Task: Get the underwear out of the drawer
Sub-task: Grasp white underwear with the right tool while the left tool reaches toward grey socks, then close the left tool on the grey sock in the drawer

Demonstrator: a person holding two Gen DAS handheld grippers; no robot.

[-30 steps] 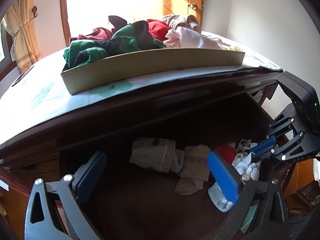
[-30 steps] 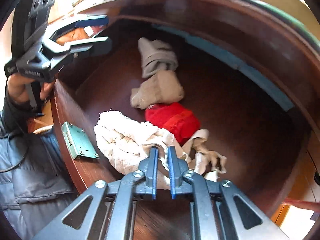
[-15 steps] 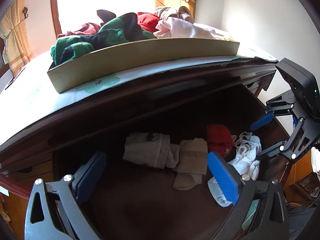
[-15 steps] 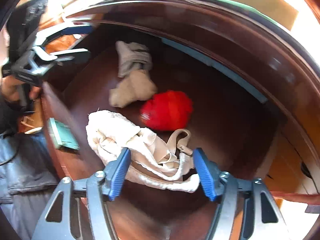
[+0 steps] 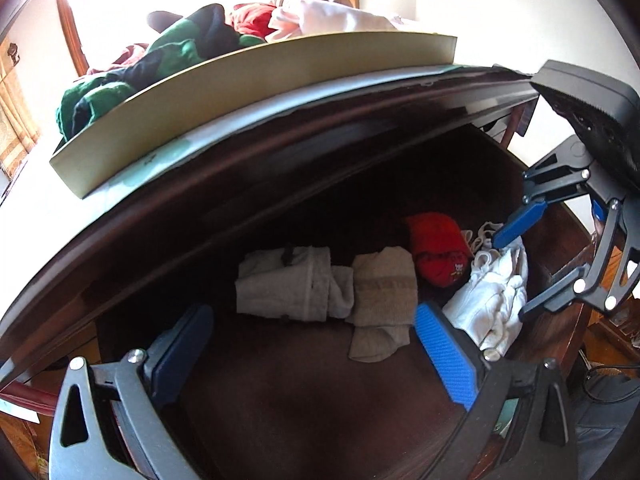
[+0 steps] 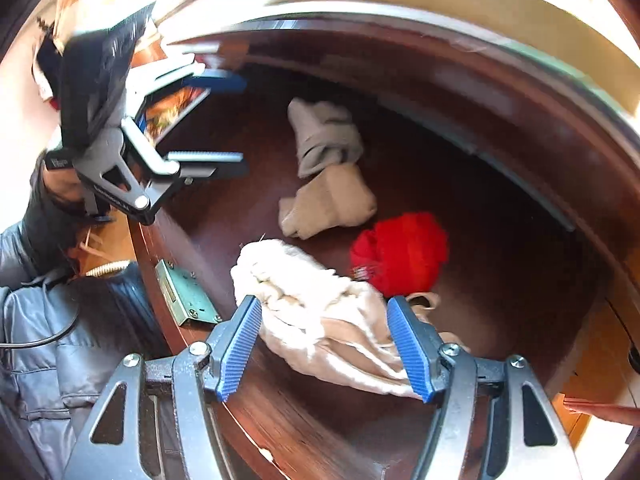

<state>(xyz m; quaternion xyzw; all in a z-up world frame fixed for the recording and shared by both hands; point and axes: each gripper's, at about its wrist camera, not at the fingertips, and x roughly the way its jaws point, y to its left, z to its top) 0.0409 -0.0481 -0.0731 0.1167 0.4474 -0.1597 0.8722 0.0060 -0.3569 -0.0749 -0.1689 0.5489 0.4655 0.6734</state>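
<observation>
The open wooden drawer [image 6: 520, 264] holds several pieces of underwear. A crumpled white piece [image 6: 304, 292] lies near the front wall, a red piece [image 6: 400, 252] just behind it, then a beige folded piece [image 6: 332, 204] and a grey one [image 6: 324, 136]. My right gripper [image 6: 322, 304] is open and straddles the white piece [image 5: 488, 304], its pads at the cloth's sides. My left gripper [image 5: 310, 316] hangs open above the drawer floor [image 5: 300, 400], nothing between its fingers, with the grey piece [image 5: 288, 288] and beige piece [image 5: 384, 292] ahead of it.
A shallow tan tray [image 5: 240, 84] heaped with green, red and white clothes sits on the chest top above the drawer. A metal lock plate [image 6: 184, 300] is fixed to the drawer's front wall. A person's padded grey sleeve [image 6: 40, 340] is at the left.
My right gripper went from shut on the white piece to open and now straddles it. The red piece now lies clear of the white one. The left wrist view has rolled slightly.
</observation>
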